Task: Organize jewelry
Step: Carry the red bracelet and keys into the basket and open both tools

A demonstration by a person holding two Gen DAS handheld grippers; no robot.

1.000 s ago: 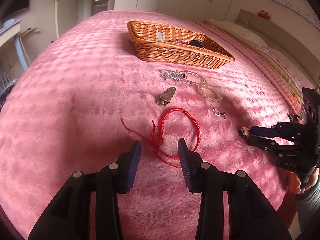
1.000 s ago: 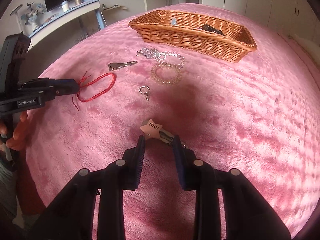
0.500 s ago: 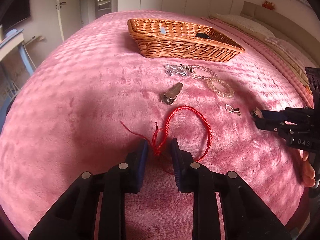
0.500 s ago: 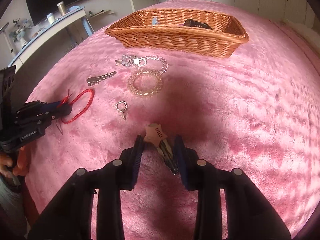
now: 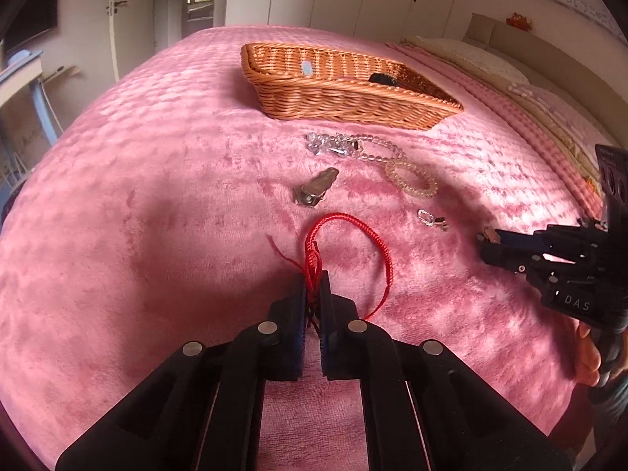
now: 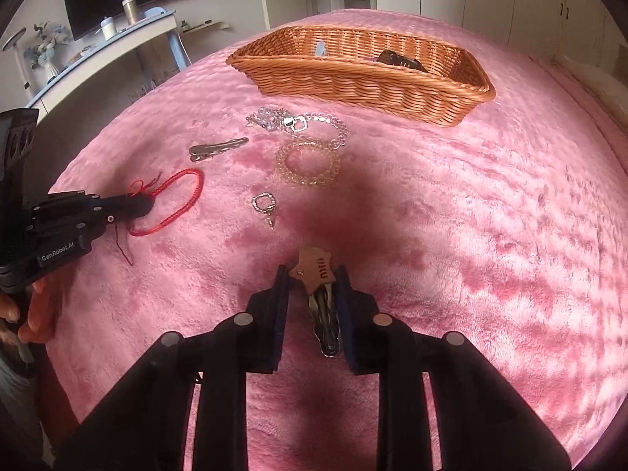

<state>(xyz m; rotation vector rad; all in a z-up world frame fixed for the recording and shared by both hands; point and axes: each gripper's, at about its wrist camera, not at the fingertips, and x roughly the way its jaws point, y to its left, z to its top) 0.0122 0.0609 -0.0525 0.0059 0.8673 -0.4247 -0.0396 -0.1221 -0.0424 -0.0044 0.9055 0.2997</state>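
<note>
Closing over the last second, the left gripper (image 5: 313,286) now has its jaws pinched together on the knotted tail of the red cord (image 5: 350,249), whose loop lies on the pink blanket (image 5: 157,196) ahead of the fingertips. The right gripper (image 6: 310,286) has also narrowed around the star clip (image 6: 318,286): the star sits between the fingertips and the metal prongs run back along the gap, but the fingers stand slightly apart and whether the pads yet press it cannot be told. Judged from this, both pieces are at the grasp stage, the cord secured, the clip nearly so; carrying to the basket (image 6: 353,78) is not yet begun. Both tools lie low and nearly flat to the blanket, pointing toward the basket, the left one entering from the left of the right wrist view. Still loose between grippers and basket are a silver clip (image 6: 218,148), bead bracelet (image 6: 308,163), clear chain (image 6: 298,122) and small ring (image 6: 263,202).
</note>
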